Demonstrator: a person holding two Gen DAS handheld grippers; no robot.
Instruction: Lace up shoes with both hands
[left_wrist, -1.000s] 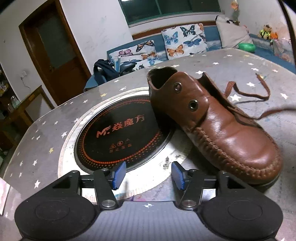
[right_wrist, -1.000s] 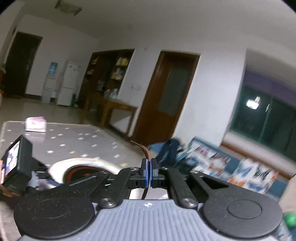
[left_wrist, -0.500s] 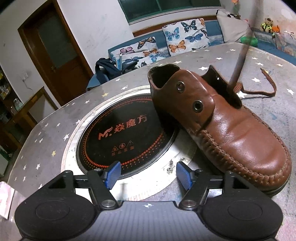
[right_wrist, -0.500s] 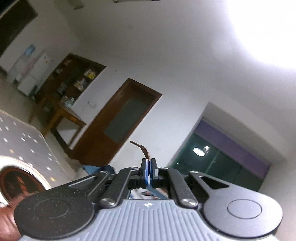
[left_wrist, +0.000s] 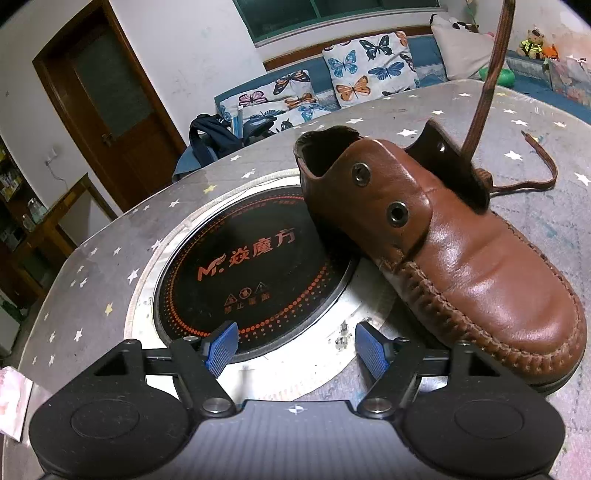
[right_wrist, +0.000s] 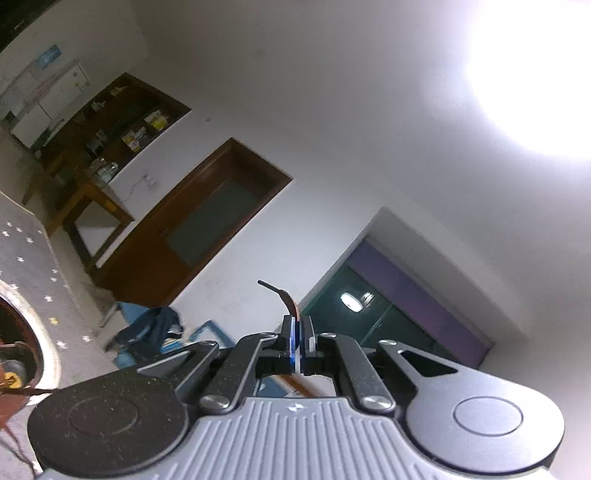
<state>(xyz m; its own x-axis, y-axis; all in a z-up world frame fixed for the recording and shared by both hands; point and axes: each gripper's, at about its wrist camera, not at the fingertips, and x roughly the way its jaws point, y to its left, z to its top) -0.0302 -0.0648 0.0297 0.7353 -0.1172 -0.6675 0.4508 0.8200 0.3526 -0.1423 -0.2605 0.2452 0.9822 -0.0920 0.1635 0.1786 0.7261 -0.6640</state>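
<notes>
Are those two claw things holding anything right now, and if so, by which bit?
The right gripper pinches the brown shoelace near its tip, which pokes out past the pads. The left gripper is open and holds nothing.

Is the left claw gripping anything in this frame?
No, the left claw is open with nothing between its blue pads, short of the brown leather shoe.
</notes>
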